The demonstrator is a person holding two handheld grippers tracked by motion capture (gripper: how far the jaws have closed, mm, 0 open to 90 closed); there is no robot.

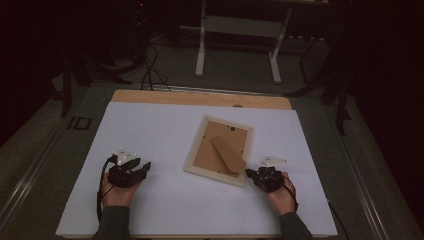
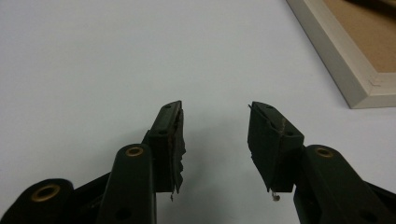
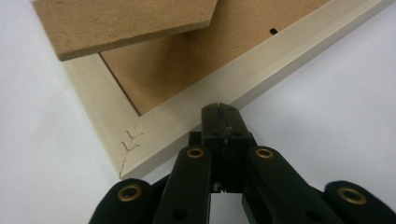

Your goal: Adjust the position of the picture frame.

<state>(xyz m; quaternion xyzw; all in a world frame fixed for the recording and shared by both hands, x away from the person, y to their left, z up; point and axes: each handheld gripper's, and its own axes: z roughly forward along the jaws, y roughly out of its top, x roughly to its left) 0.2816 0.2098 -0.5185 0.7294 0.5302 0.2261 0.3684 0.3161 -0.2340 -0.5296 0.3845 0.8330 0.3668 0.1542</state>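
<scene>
Picture frame (image 1: 219, 150) is laid face-down mid-sheet, right gripper (image 3: 219, 110) is pressed closed against its near rail by the corner, left gripper (image 2: 215, 116) is held open well left; any push is best kept low and square.

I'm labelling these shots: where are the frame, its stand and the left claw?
frame (image 1: 191, 168), high view, pale wooden border at its near left edge.
stand (image 1: 228, 153), high view, middle of the brown flap.
left claw (image 2: 215, 122), left gripper view, between its open tips.
</scene>
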